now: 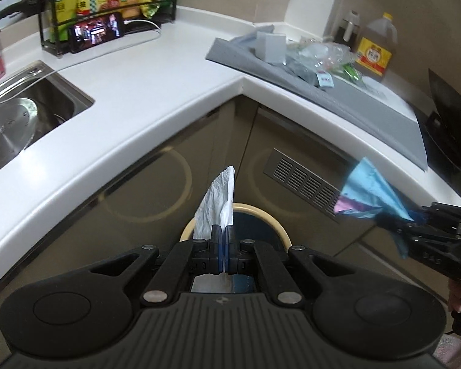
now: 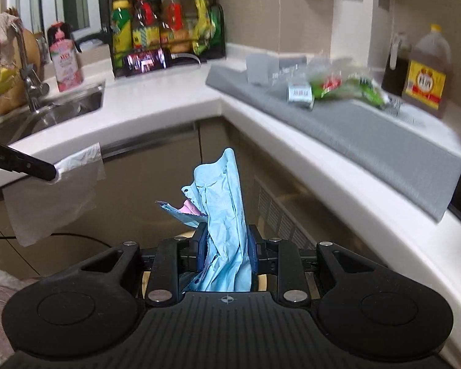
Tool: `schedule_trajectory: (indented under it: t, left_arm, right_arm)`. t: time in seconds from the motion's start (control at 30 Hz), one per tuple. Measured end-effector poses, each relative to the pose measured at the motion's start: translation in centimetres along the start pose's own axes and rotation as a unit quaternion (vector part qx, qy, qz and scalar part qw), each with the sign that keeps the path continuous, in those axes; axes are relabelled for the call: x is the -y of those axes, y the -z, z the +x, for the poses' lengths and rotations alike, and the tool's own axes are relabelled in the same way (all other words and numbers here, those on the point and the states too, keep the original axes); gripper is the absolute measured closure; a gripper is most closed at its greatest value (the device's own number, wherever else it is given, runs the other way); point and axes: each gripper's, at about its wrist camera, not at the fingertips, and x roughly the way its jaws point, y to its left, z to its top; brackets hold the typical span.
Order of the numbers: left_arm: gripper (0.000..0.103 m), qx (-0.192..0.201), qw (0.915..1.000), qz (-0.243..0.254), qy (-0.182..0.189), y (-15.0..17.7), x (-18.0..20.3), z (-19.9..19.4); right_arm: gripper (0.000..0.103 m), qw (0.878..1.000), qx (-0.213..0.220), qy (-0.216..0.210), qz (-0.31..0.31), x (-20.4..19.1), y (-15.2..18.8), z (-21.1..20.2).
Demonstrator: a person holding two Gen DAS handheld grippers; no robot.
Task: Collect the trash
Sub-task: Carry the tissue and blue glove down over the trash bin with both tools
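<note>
My left gripper (image 1: 224,236) is shut on a white paper towel (image 1: 216,198) and holds it over a round bin with a cream rim (image 1: 262,212) on the floor in front of the corner cabinet. The towel also hangs in the right wrist view (image 2: 50,198). My right gripper (image 2: 227,246) is shut on crumpled light blue and pink wrappers (image 2: 222,215), also above the bin; it shows at the right of the left wrist view (image 1: 415,220). More trash (image 2: 329,87), clear and green plastic bags and a small carton, lies on the grey mat (image 2: 368,129) on the counter.
The white L-shaped counter (image 1: 144,98) holds a steel sink (image 1: 24,113), a phone (image 1: 96,30) by a rack of bottles, and an oil jug (image 2: 427,73) at the right. A black stove edge (image 1: 448,129) lies far right. Cabinet doors with a vent (image 1: 307,181) stand below.
</note>
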Motion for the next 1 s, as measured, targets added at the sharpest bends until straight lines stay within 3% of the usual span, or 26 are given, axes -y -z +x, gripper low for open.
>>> schedule_trajectory:
  t: [0.4,0.53,0.77,1.0]
  left_arm:
    - [0.102,-0.051,0.998,0.037,-0.005,-0.3,2.0,6.2]
    - [0.102,-0.078,0.9964,0.032,0.008,-0.5,2.1,8.9]
    - [0.102,-0.13,0.9907,0.012,0.039,-0.8,1.5,13.3]
    - [0.102,-0.183,0.9823,-0.005,0.04,-0.8,1.5,17.9]
  right_arm:
    - [0.074,0.999,-0.042,-0.003,0.007,-0.8,0.4,3.9]
    - [0.074,0.996,-0.075,-0.013,0.039,0.0,0.3,6.7]
    - [0.074,0.975,-0.153,-0.06,0.148,1.9,1.2,12.2]
    - [0.074,0.953,-0.201,-0.079,0.211,3.2,1.9,15.8]
